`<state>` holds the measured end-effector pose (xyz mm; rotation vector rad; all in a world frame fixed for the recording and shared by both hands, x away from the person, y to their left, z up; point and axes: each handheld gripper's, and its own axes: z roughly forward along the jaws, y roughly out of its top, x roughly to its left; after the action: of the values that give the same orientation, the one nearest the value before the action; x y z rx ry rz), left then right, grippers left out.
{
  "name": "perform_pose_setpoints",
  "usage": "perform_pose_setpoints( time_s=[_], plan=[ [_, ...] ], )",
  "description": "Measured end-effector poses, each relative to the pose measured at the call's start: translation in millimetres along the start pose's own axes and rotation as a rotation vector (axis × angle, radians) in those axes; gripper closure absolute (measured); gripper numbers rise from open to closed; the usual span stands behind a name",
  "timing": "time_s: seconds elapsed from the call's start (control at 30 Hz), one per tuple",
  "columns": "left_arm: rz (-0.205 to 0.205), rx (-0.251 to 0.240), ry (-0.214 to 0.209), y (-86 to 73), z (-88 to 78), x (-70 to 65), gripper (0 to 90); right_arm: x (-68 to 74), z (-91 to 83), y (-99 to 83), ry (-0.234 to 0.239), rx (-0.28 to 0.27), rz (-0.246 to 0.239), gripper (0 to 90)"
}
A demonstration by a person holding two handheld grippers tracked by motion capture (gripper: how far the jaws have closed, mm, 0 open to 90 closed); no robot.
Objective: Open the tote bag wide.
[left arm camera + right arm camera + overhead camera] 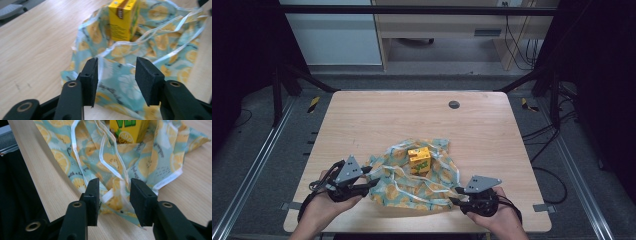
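Observation:
A crumpled teal cloth bag printed with lemons [412,180] lies on the near half of the wooden table [377,120], with a yellow juice carton [419,159] standing on it. My left gripper [373,176] sits at the bag's left edge, open, with the bag's fabric [117,82] between and under its jaws. At the bag's near right corner my right gripper [454,196] is open too, its jaws either side of a fold and white drawstring [110,195]. The carton [124,18] rises beyond the left jaws and the carton [128,130] shows ahead of the right jaws.
A dark round grommet [454,104] sits in the tabletop near the far edge. The table's near edge runs just behind both hands. Dark frame posts and cables stand on the floor around the table.

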<state>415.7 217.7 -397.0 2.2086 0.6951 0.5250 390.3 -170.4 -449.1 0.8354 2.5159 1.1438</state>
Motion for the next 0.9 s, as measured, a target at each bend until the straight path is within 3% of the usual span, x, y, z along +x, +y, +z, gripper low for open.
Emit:
perform_pose_setpoints(
  time_s=[0.23,0.4,0.63,0.7,0.83,0.9],
  plan=[
    [0.001,0.036,-0.017,5.4,13.4,7.2,50.3,-3.6,-8.4,14.5,0.005,-0.026,-0.004,50.0],
    [0.000,0.062,-0.031,4.5,23.4,9.2,49.7,-12.0,-10.6,29.1,-0.021,-0.036,0.018,40.2],
    [0.003,0.076,-0.043,3.4,30.8,8.7,51.3,-24.5,9.7,47.4,-0.089,-0.039,0.012,24.6],
    [0.012,0.089,-0.044,3.9,32.5,8.9,51.3,-29.7,19.6,52.4,-0.106,-0.028,0.030,18.5],
    [0.008,0.106,-0.048,2.8,37.8,11.2,52.2,-37.1,27.6,55.5,-0.123,-0.011,0.040,16.7],
    [0.006,0.099,-0.061,1.8,39.3,10.0,54.9,-45.5,35.5,56.4,-0.143,-0.002,0.060,21.7]
  ],
)
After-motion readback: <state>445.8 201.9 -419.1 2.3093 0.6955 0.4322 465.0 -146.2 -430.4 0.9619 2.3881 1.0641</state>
